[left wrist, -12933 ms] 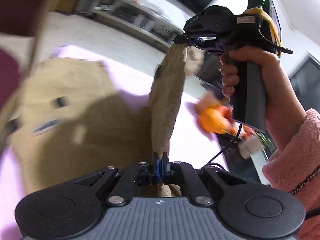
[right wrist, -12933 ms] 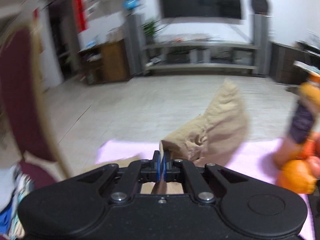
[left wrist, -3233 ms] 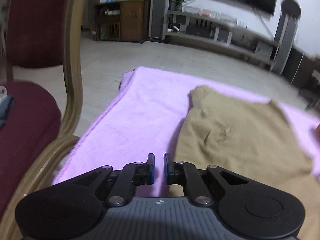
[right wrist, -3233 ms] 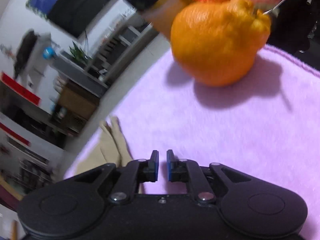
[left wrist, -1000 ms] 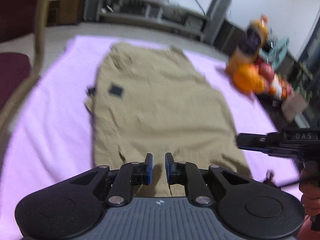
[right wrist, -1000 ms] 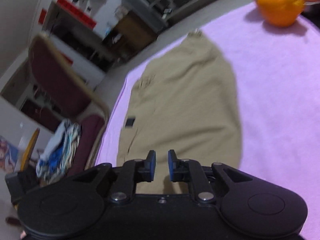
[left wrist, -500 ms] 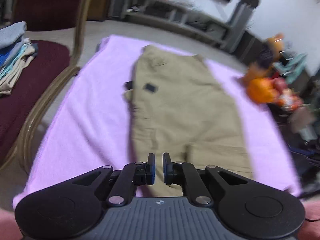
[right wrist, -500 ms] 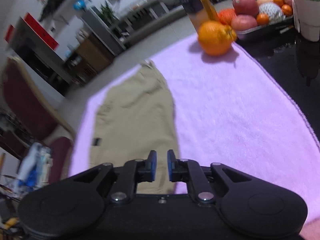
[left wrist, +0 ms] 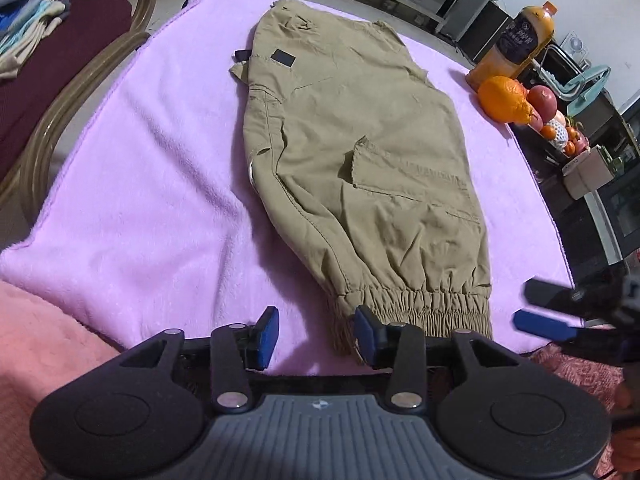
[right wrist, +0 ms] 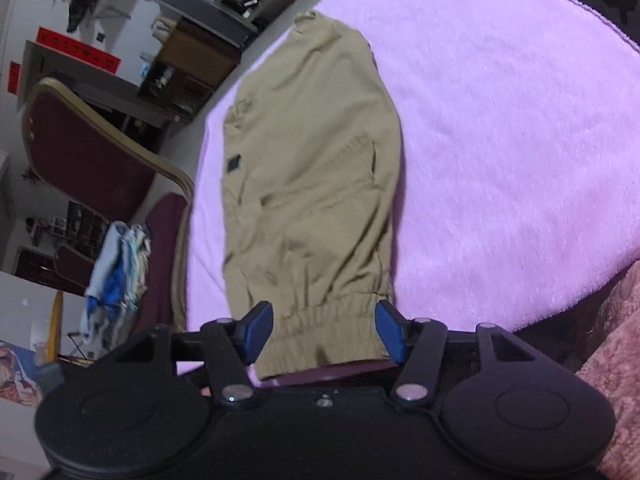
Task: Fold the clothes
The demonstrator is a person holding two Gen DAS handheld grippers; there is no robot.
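Khaki cargo trousers (left wrist: 360,148) lie folded lengthwise on a pink-lilac blanket (left wrist: 160,184), elastic cuffs (left wrist: 416,308) nearest me, waist at the far end. My left gripper (left wrist: 316,334) is open just above the blanket at the cuffs' left corner; its right fingertip (left wrist: 366,330) overlaps the cuff edge. In the right wrist view the trousers (right wrist: 312,176) stretch away, and my right gripper (right wrist: 326,330) is open with the cuff (right wrist: 320,336) between its blue pads, not clamped. The right gripper also shows at the left wrist view's right edge (left wrist: 556,308).
A maroon chair (left wrist: 80,52) with a stack of folded clothes (left wrist: 24,40) stands left of the blanket. An orange (left wrist: 504,98), a juice bottle (left wrist: 516,40) and a tray of fruit (left wrist: 556,124) sit at the far right. Pink fleece sleeves (left wrist: 36,344) frame the near edge.
Both grippers went from nearly shut to wide open and dropped down to the cuff end of the trousers. The trousers lie as before.
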